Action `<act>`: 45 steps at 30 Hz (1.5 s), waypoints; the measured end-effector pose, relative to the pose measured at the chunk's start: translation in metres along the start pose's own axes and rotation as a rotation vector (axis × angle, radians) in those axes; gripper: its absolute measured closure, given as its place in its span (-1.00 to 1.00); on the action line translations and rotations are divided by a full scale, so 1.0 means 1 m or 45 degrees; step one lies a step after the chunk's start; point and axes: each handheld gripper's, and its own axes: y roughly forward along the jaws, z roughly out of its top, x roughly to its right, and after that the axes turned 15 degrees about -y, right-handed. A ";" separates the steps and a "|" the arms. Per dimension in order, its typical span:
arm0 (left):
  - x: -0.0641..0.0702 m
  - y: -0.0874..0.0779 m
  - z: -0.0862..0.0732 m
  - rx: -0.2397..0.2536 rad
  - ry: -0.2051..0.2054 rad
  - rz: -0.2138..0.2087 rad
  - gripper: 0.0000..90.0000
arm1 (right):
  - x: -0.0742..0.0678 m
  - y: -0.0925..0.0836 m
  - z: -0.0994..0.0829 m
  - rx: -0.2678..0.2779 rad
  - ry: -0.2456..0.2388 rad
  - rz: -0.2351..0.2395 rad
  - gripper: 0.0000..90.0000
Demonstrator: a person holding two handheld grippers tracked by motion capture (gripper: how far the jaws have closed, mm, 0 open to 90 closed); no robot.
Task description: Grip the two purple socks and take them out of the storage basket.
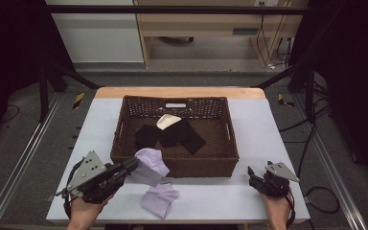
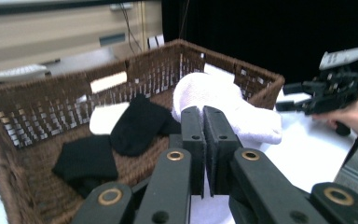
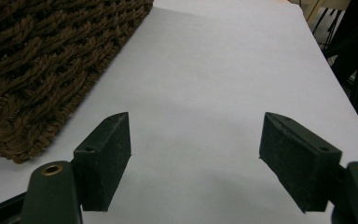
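Observation:
My left gripper [image 1: 135,164] is shut on a pale lilac-white sock [image 1: 149,166], which hangs over the front rim of the brown wicker basket [image 1: 124,125]. In the left gripper view the shut jaws [image 2: 204,116] pinch that sock [image 2: 223,100] above the basket's near wall [image 2: 23,186]. A second pale sock [image 1: 159,199] lies on the table in front of the basket. Inside lie black socks [image 1: 172,134] and a cream sock [image 1: 167,120]. My right gripper [image 1: 258,172] stands open by the basket's front right corner, its jaws [image 3: 196,149] with nothing between them.
The white table top [image 1: 258,129] runs around the basket, with bare room to its right [image 3: 205,70]. The basket's corner [image 3: 42,70] is close to my right gripper's left jaw. Black frame rails and cables border the table.

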 end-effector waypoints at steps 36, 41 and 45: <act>-0.010 0.095 -0.093 -0.395 -0.033 0.095 0.49 | 0.000 0.000 0.000 0.001 -0.007 -0.003 -0.45; -0.013 0.087 -0.089 -0.354 -0.056 0.115 0.06 | 0.000 0.000 0.000 0.004 -0.005 -0.003 -0.46; -0.019 0.076 -0.086 -0.321 -0.071 0.133 -0.10 | 0.000 -0.001 0.000 0.007 -0.003 -0.006 -0.47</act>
